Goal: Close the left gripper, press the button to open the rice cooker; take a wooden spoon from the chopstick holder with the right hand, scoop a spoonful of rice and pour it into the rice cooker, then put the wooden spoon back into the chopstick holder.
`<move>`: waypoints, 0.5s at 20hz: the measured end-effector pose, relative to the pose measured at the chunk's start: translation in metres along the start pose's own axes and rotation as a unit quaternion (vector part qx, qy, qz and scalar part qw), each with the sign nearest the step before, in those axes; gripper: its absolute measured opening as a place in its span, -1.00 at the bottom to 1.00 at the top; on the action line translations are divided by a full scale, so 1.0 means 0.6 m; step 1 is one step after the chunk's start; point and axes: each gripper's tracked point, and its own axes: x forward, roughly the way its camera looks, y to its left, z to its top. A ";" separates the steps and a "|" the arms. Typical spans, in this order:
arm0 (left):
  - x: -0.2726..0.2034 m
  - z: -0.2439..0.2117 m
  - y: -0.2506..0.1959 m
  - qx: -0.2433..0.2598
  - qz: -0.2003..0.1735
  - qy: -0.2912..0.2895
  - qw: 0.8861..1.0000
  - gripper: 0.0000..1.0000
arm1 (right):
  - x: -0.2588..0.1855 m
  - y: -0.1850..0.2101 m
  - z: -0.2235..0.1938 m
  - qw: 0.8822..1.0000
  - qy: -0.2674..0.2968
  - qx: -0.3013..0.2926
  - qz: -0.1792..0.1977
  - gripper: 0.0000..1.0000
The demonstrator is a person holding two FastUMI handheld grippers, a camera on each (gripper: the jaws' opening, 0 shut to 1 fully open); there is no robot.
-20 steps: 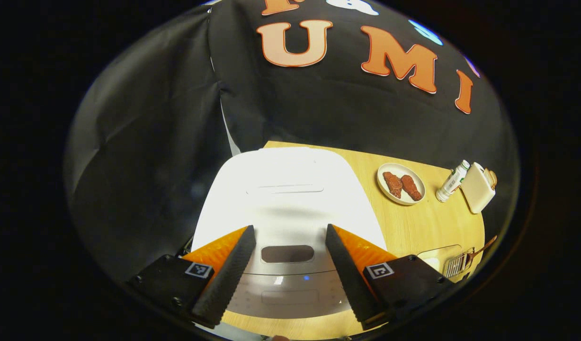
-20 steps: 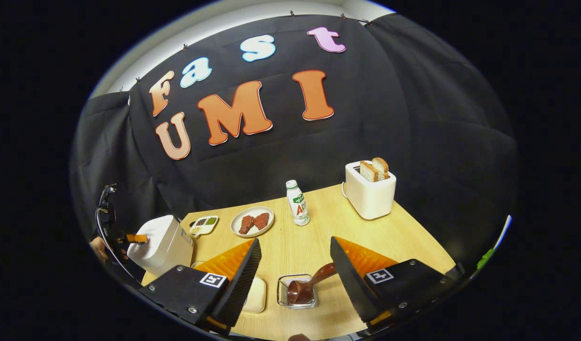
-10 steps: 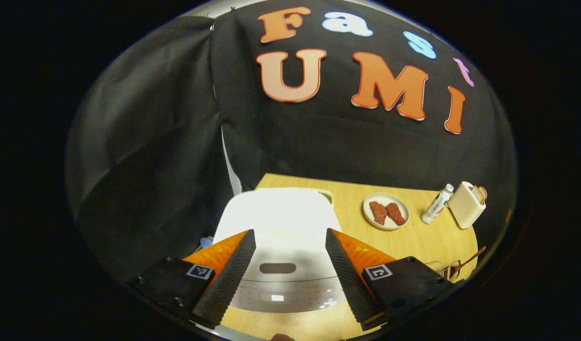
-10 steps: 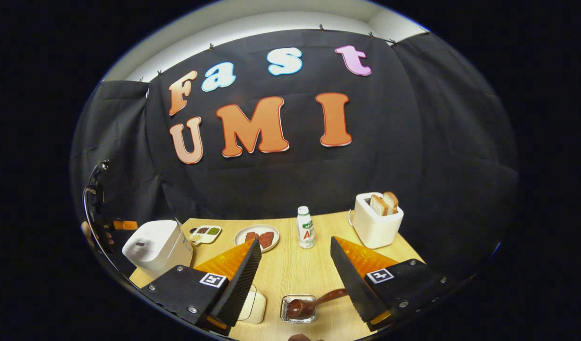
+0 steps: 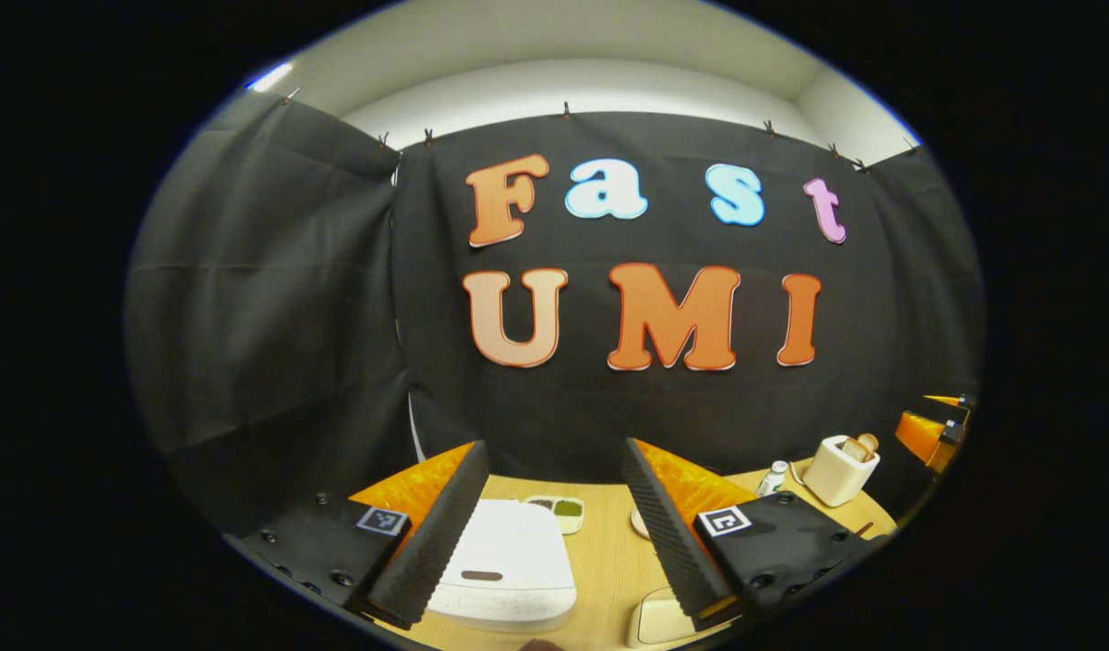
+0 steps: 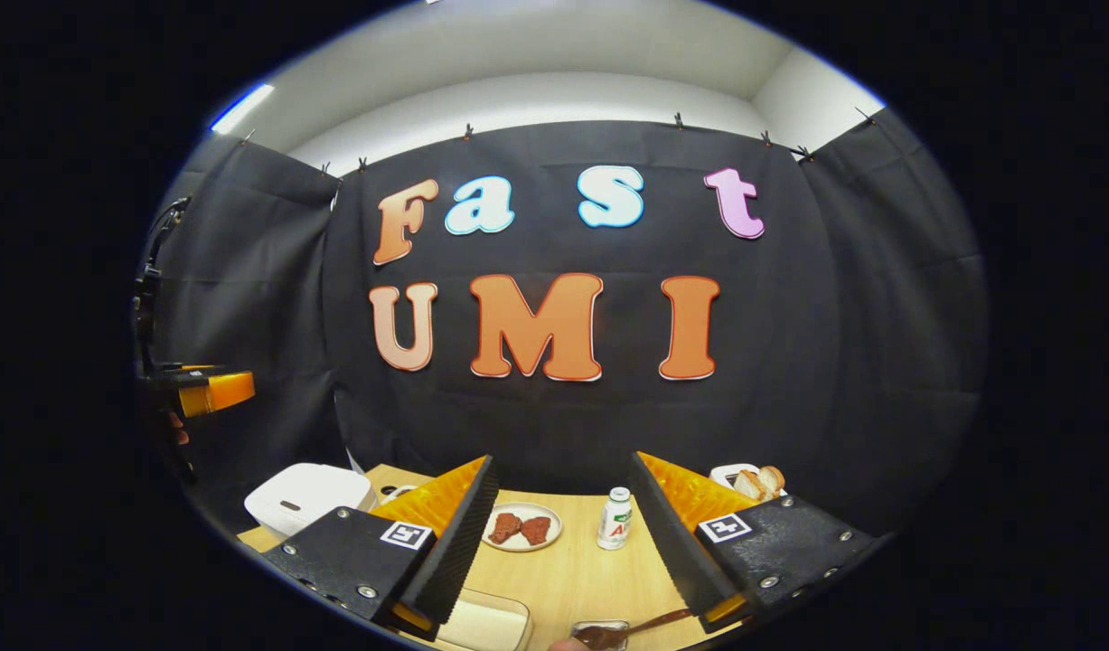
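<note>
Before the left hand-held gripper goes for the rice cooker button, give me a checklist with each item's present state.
1. Left hand-held gripper shut for pressing: not ok, it is open.
2. Rice cooker lid down, awaiting the press: ok.
3. Button in sight: ok, low between the fingers, gripper well apart from it.
4. Wooden spoon in the chopstick holder: ok.
5. Right hand-held gripper free for the spoon: ok, open and empty.
6. Rice ready to scoop: cannot tell.
</note>
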 end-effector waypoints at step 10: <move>-0.052 -0.030 0.002 -0.004 0.009 -0.028 1.000 1.00 | -0.010 0.045 0.002 0.999 -0.041 -0.023 0.006 0.84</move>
